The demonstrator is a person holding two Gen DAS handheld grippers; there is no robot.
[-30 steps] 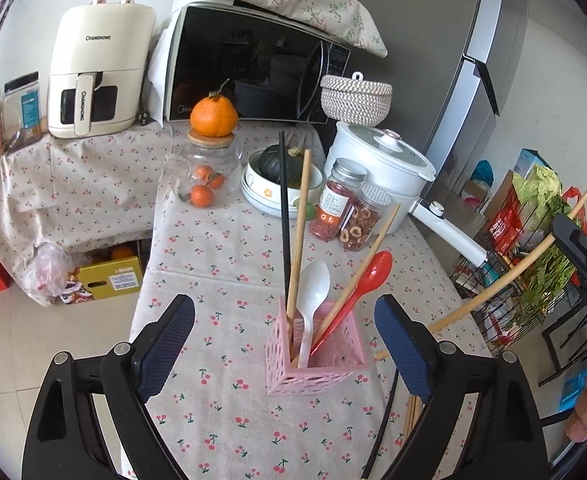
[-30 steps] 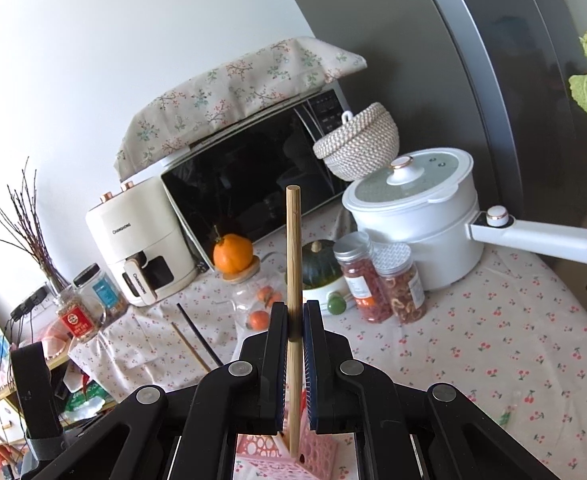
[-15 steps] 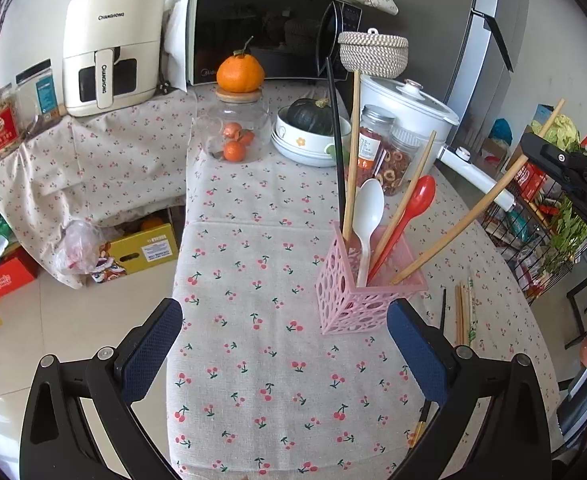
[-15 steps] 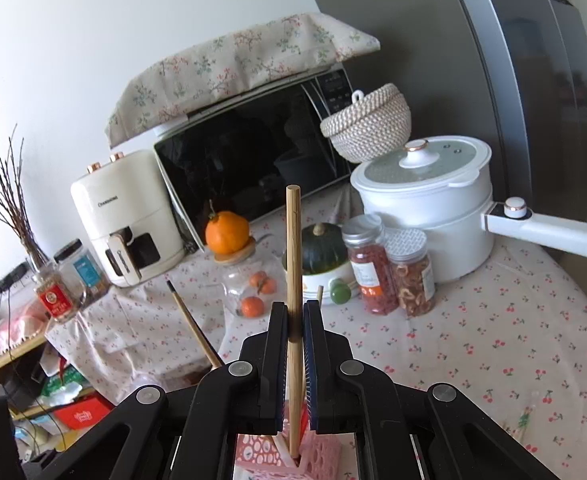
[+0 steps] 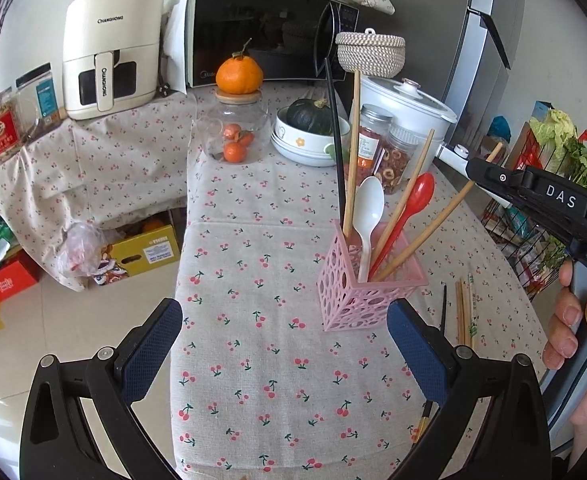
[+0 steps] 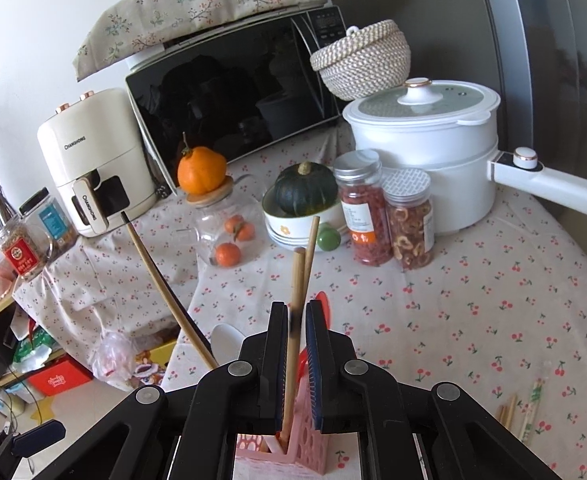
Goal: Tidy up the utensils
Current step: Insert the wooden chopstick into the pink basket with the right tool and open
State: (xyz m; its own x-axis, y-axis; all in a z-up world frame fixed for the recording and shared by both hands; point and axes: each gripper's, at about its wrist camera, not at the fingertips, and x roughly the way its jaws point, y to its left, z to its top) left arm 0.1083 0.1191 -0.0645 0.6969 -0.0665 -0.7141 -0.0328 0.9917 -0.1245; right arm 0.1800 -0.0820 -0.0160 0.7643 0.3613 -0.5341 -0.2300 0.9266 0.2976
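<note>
While my right gripper (image 6: 294, 328) opens around the bamboo chopstick (image 6: 296, 300) now standing in the pink holder (image 5: 367, 292) on the table (image 5: 277, 380), my left gripper (image 5: 285, 344) hangs wide and empty, so brushing that light holder could tip it

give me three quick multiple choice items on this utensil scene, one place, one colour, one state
1. Where is the big orange?
A. on the glass jar's lid
B. in the bowl
C. on the floor

2. What colour is the utensil holder?
A. blue
B. pink
C. green

3. How is the left hand-held gripper?
A. shut on a spoon
B. shut on the holder
C. open, holding nothing

Answers:
1. A, it sits on the wooden lid.
2. B, its perforated walls are pink.
3. C, its pads stand wide apart over bare tablecloth.
</note>
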